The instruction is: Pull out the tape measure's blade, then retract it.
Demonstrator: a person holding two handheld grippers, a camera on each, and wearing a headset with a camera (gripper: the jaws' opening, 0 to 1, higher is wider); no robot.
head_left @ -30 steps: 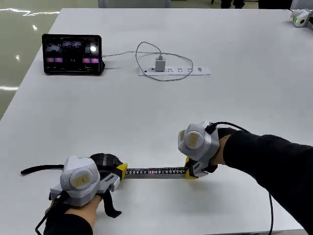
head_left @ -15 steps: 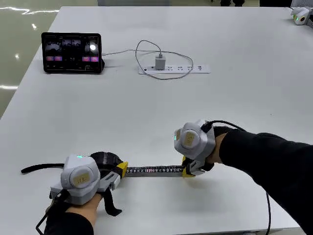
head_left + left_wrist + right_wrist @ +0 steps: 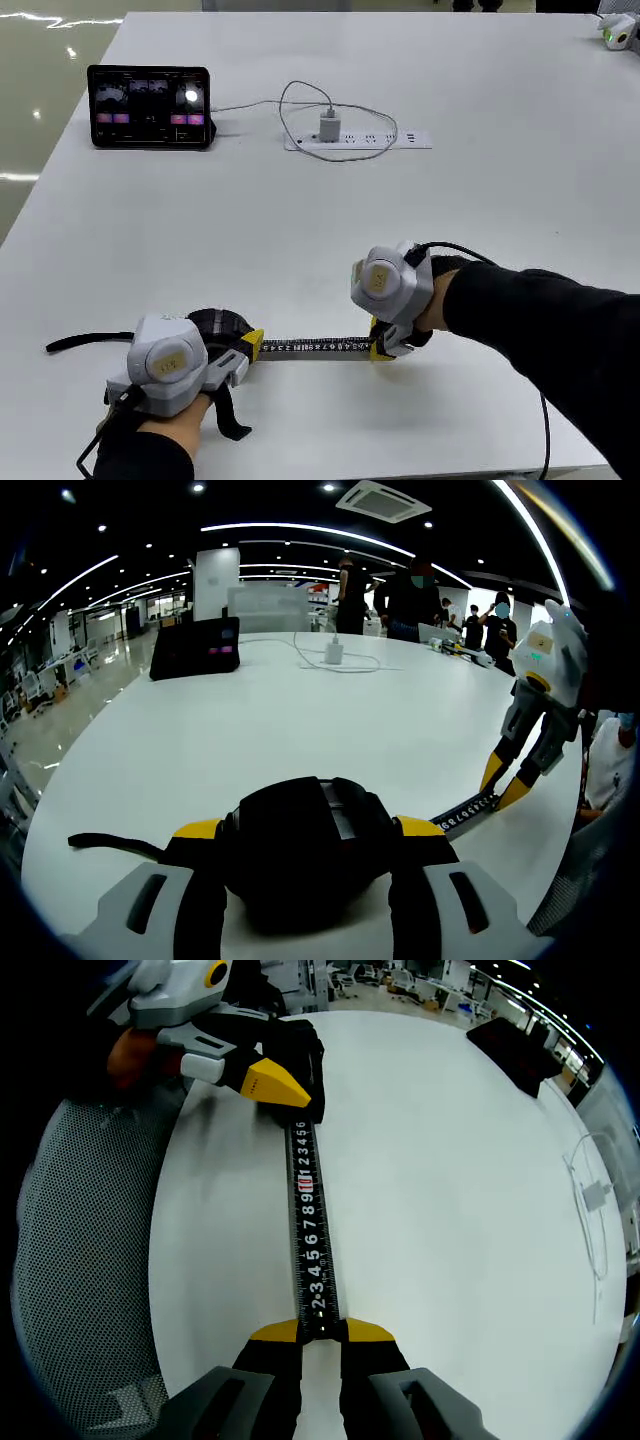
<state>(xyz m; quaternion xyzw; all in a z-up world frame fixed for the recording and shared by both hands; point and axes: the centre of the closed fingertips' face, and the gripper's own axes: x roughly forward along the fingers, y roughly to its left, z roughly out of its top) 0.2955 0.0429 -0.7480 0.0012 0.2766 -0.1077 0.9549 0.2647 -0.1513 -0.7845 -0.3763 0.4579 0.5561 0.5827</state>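
Head view: my left gripper (image 3: pixel 235 345) is clamped around the tape measure (image 3: pixel 222 328), I'd say to stop it sliding on the table (image 3: pixel 300 230). My right gripper (image 3: pixel 381 350) pinches the tip of the blade (image 3: pixel 315 346), and a short stretch is out between them.

Left gripper view: the black tape measure sits squeezed between my fingers and blocks whatever's right behind it.

Right gripper view: fingers closed on the blade end. The hook is buried under them, so I can't make it out. The numbers run straight ahead to the tape measure.
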